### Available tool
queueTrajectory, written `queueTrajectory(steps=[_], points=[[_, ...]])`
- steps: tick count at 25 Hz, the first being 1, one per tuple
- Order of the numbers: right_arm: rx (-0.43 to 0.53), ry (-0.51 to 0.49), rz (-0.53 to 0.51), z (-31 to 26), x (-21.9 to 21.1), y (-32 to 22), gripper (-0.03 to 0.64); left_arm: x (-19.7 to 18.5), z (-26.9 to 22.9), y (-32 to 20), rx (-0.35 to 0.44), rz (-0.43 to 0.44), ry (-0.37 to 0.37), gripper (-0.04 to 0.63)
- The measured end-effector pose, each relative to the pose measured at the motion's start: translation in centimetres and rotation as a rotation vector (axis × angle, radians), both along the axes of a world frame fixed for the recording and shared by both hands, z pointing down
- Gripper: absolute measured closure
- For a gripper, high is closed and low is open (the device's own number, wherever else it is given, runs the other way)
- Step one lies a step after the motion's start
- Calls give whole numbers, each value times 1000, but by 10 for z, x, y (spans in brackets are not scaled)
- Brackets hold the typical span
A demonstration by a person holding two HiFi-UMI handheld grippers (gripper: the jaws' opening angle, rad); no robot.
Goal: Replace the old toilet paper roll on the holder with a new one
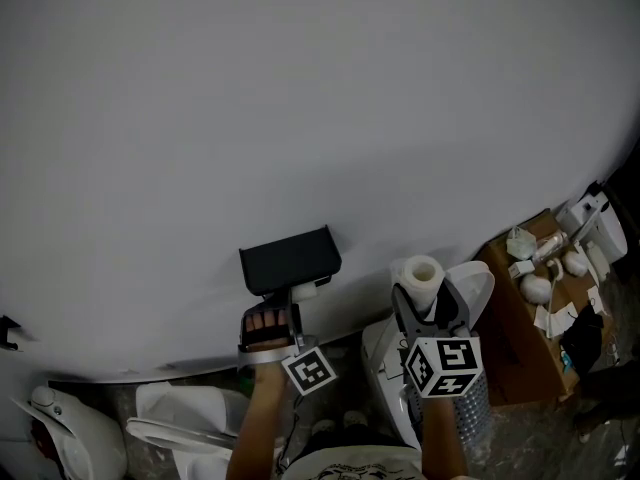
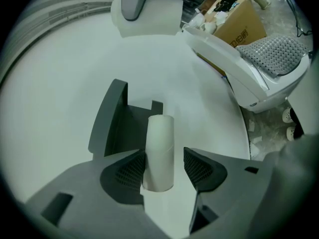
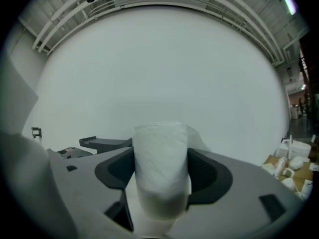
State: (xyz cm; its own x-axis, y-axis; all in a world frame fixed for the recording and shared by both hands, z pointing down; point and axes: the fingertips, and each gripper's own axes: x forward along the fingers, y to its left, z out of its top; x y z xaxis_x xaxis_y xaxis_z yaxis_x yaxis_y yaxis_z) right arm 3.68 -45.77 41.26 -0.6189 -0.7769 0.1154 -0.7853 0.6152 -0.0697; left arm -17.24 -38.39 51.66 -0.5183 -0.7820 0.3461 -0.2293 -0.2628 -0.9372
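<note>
I log: white toilet roll [image 3: 160, 168] between my right jaws; pale grey-white tube [image 2: 159, 151] between dark grey left jaws; black holder [image 2: 112, 118] just beyond them; black-and-white square markers on the cube [image 1: 443, 365] behind the right jaws.

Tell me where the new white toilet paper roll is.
The full white toilet paper roll is clamped upright in the right gripper, to the right of the dark grey wall holder in the head view.
</note>
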Motion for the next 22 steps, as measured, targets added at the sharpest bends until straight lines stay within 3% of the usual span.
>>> queueTrajectory(steps=[8, 15, 22], points=[[-6, 2, 20, 2, 9, -6, 308, -3, -4, -6, 16, -4, -53, 390], [-13, 6, 37, 7, 20, -9, 308, 5, -5, -15, 35, 2, -10, 396], [-22, 7, 77, 11, 43, -18, 308, 35, -7, -48, 43, 74, -18, 396]])
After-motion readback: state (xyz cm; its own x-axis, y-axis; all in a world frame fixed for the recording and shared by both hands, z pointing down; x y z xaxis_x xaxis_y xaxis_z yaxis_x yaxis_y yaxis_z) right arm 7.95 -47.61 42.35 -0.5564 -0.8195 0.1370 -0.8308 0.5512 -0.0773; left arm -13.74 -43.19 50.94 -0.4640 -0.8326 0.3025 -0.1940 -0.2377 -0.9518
